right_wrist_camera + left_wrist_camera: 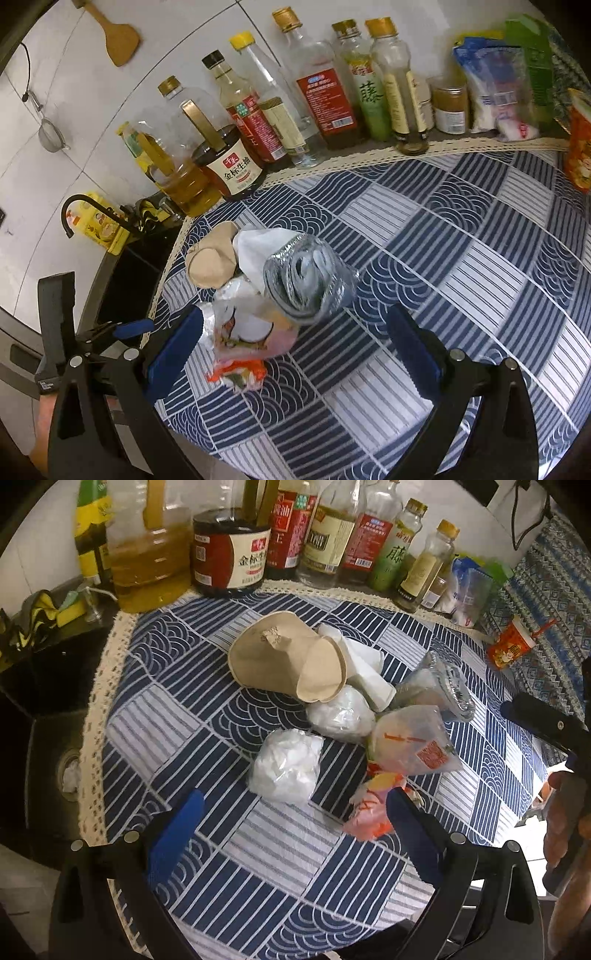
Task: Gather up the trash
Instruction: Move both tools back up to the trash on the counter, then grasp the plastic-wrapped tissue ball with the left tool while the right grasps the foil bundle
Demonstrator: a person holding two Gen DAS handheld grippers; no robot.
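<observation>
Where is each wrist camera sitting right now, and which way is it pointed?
Left wrist: above the tablecloth's near edge, facing the bottle row; open left gripper before the trash pile, a hand at right.
Right wrist: right of the pile, facing left toward sink and wall; open right gripper, the pile at its left finger, left gripper behind.
Shared: brown paper cup, soy sauce bottle.

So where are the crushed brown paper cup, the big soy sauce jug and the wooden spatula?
Crushed brown paper cup [275, 657]: left wrist view, on its dented side.
Soy sauce jug [231, 559]: left wrist view, on its label.
Wooden spatula [120, 38]: right wrist view, on its blade.
</observation>
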